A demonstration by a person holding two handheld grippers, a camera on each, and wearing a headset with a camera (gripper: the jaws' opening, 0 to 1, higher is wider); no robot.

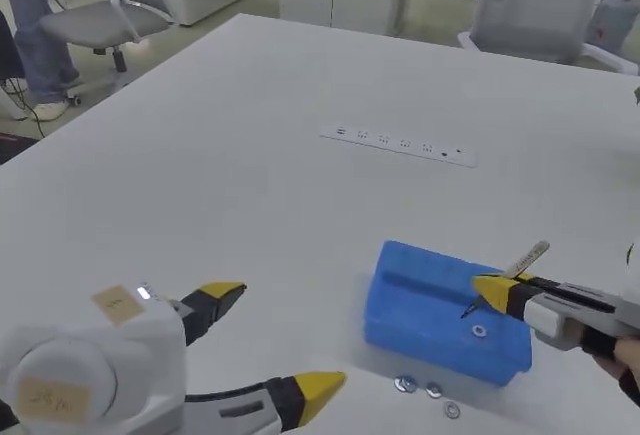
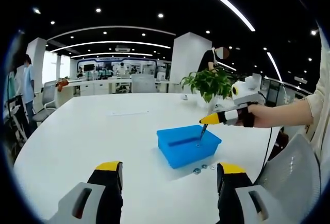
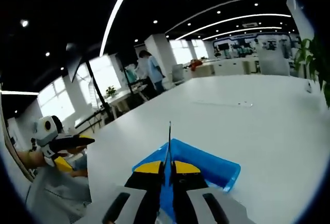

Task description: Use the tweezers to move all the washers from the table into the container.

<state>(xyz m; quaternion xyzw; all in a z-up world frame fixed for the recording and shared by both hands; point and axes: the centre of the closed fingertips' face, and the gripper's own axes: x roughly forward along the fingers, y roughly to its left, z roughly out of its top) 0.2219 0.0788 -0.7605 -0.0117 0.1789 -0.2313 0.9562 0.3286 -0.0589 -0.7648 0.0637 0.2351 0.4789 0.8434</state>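
Three washers (image 1: 405,384) loose on the table (image 1: 250,155), just below the right gripper (image 1: 490,290), beside the blue container (image 1: 410,285). Clamped tight on tweezers (image 1: 527,258) (tips down over the container, close to a fourth washer (image 1: 480,331) inside). Off to its left, left gripper (image 1: 282,338), jaws wide apart, holding nothing.

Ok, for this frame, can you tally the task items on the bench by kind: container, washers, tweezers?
Blue container: 1
Washers: 4 (3 on the table in front of the container, 1 inside it)
Tweezers: 1, gripped in the right claw
Total: 6
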